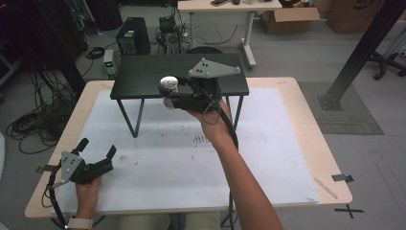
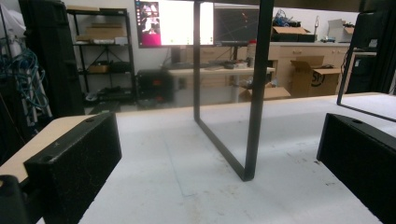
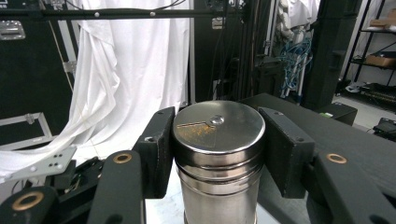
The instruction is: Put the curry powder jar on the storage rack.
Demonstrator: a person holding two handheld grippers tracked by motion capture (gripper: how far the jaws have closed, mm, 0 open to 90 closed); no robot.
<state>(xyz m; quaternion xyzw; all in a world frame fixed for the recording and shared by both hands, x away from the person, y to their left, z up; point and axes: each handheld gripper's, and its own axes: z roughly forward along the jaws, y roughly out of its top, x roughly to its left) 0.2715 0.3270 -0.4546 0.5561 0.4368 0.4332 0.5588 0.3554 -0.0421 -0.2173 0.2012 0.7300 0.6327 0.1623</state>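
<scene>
Right hand-held gripper (image 3: 218, 154): closed on a metal shaker (image 3: 218, 163), one black pad pressed on each side of the can just below its lid; seen too in the high view (image 1: 168, 93), held in the air by the person's right hand.
Metal shaker: upright between the jaws, its flat lid level, a wedge-shaped opening in the lid showing orange-brown grains; in the high view (image 1: 168, 86) it sits at the left tip of the right hand-held gripper, over the front edge of the black stand (image 1: 143, 76).
Black stand: a small dark shelf on thin legs standing on the worktop (image 1: 297, 103), beneath and beyond the right hand-held gripper.
Left hand-held gripper (image 1: 98, 155): jaws spread wide, nothing between them, low over the white sheet (image 1: 158, 177) near the worktop's front left corner, well apart from the shaker.
Ahead of the left hand-held gripper: a leg frame of the stand (image 2: 252, 116), standing on the white sheet beyond the open jaws.
</scene>
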